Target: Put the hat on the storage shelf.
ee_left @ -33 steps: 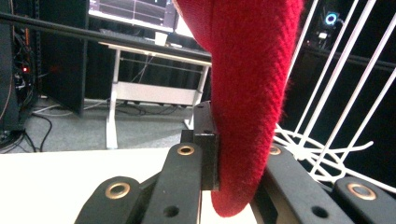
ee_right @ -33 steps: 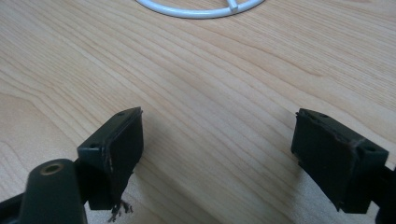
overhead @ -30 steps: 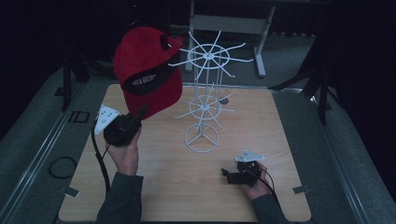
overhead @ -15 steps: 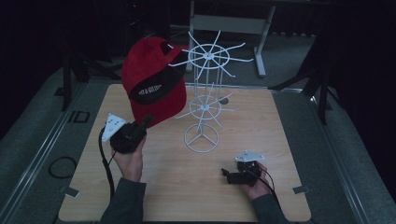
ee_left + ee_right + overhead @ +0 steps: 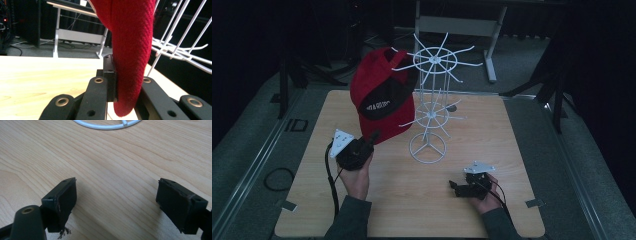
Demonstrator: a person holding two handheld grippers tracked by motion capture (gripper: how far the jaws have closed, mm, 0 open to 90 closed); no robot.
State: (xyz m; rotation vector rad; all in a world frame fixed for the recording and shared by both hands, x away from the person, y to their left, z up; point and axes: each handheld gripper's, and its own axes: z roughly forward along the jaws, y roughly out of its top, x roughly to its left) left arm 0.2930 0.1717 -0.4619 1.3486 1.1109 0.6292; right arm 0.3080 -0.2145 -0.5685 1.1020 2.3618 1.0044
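The left gripper (image 5: 373, 136), clamped on the brim of the red cap (image 5: 382, 95), now sits lower and nearer the white wire rack (image 5: 430, 107) than a second ago (right gripper (image 5: 454, 187) idle, jaws wide), so the cap looks close to hanging.

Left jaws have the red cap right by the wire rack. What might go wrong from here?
1. The red cap hangs against the white wire rack; its strap may snag on a prong.
2. A snag might tip the light rack.
3. The left gripper pinches just the brim edge, so the cap might slip out.
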